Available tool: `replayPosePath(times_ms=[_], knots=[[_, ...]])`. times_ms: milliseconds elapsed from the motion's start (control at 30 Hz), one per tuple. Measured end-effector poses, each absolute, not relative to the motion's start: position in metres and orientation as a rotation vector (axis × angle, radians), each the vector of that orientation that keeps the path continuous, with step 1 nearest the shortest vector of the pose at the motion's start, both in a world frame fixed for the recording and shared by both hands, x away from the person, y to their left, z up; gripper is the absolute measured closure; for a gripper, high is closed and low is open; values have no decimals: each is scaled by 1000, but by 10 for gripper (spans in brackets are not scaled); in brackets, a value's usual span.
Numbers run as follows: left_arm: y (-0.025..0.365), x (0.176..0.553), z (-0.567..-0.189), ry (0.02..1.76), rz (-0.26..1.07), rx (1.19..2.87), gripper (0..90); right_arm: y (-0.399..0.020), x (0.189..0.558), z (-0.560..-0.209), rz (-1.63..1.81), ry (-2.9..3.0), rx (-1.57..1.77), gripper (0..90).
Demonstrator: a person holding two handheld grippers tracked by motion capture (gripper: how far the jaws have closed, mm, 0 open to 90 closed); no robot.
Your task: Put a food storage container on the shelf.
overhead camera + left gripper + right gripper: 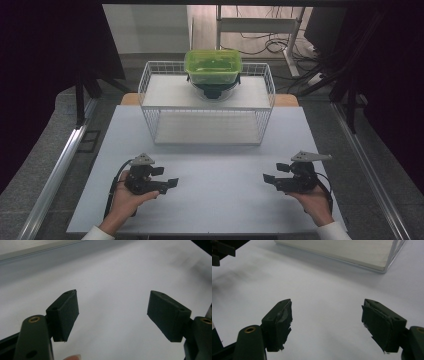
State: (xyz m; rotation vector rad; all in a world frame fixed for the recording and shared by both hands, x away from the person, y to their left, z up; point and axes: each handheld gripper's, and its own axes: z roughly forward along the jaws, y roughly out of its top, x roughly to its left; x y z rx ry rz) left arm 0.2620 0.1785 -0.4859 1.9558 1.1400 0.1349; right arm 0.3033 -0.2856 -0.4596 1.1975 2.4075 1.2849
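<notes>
High view: green box (213, 65) atop wire rack (207, 102); near of rack, left gripper (167, 181) and right gripper (270, 177), both agape, empty.

A person's two hands, left hand (125, 197) and right hand (314, 200), each wear a white cuff at the wrist and carry a set of matte black tongs, the left tongs (167, 183) and the right tongs (270, 178), each topped with a grey three-cornered plate and trailing a black cable. Seen close in the gripper views, each jaw is a black arm with a brass-ringed hole, ending in a thick rectangular dark pad with two small screw holes along its top edge. The pads of the right tongs (327, 325) are ragged and peeling at the edges, while those of the left tongs (112, 315) look cleaner.
</notes>
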Motion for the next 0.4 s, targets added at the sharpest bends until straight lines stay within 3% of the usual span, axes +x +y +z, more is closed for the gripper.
replayPosePath(times_ms=[400], knots=[[185, 264, -491, 1171, 171, 1954, 244, -282, 304, -465, 1255, 2414, 1159, 222]])
